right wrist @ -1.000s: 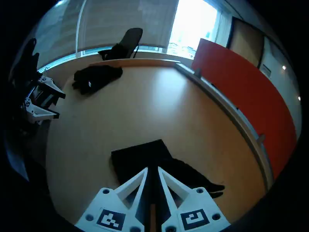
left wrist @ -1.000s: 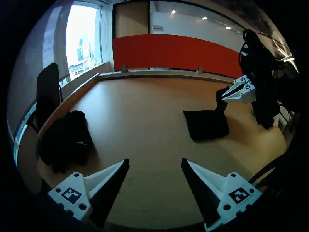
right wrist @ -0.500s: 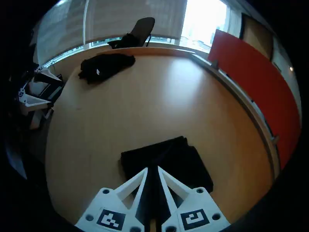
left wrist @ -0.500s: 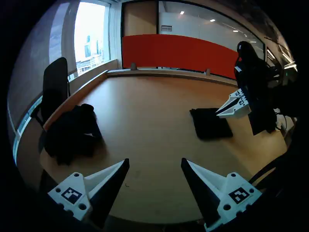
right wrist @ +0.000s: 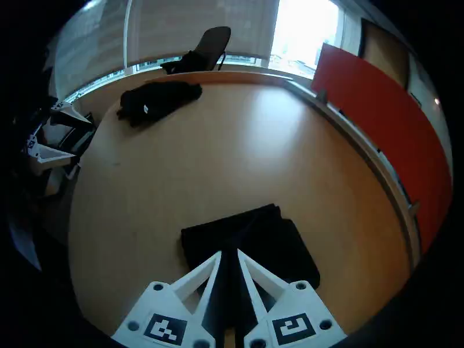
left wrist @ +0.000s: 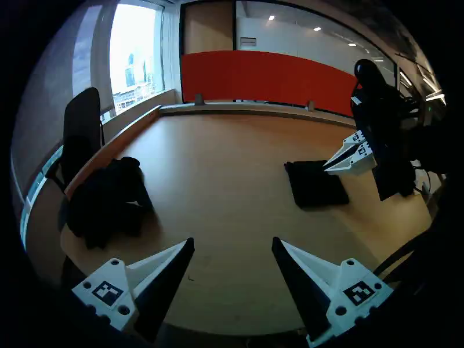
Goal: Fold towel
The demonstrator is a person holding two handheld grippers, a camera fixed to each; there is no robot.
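1. Towel [right wrist: 249, 243] lies as a compact dark rectangle, flat on the table [left wrist: 220, 156], so the folding looks nearly finished.
2. Right gripper [right wrist: 229, 255] sits over the towel's near edge with its fingers drawn almost together; I cannot tell whether cloth is pinched.
3. Left gripper [left wrist: 232, 243] hangs spread and empty above the table's near edge.
4. Next, I'd guess: let go, or one last fold.
5. Bare wood surrounds the towel; a dark clothing heap [left wrist: 107, 200] lies well apart at the left.
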